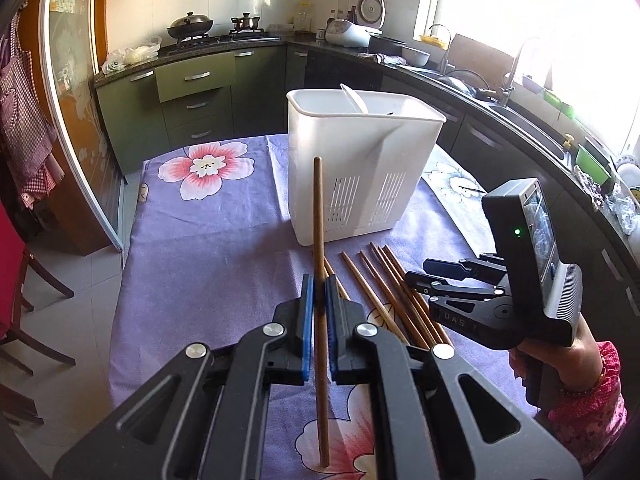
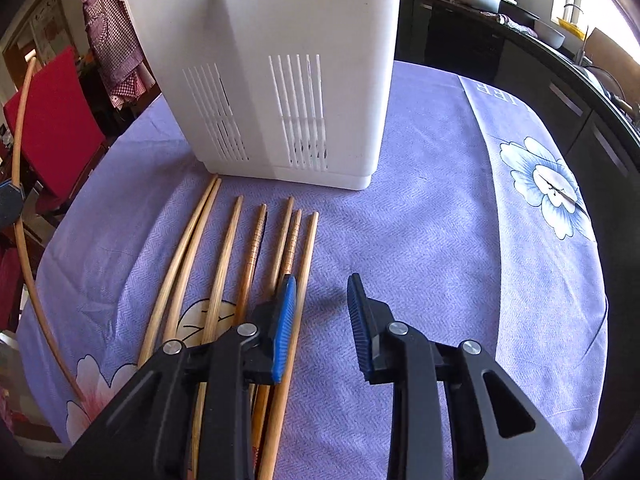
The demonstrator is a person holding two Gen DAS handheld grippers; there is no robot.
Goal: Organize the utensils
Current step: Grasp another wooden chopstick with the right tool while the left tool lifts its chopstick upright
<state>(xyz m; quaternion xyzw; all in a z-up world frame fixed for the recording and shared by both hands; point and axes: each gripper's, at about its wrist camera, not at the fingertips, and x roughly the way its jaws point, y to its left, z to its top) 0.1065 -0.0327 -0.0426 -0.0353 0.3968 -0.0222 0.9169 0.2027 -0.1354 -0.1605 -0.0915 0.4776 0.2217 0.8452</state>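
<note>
Here, left gripper [image 1: 319, 292] tilted down, clamping upright chopstick [image 1: 319, 216], right gripper [image 2: 322, 294] parted over loose chopsticks [image 2: 224, 264]

I see the holder [image 2: 264, 80] standing on the table [image 2: 440, 240]. The chopsticks [image 2: 224, 272] lie on the cloth at its 6 o'clock side.

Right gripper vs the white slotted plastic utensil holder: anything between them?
Right wrist view: ahead of the open right gripper only bare purple floral tablecloth reaches the white slotted plastic utensil holder; the loose wooden chopsticks lie left of that line.
</note>
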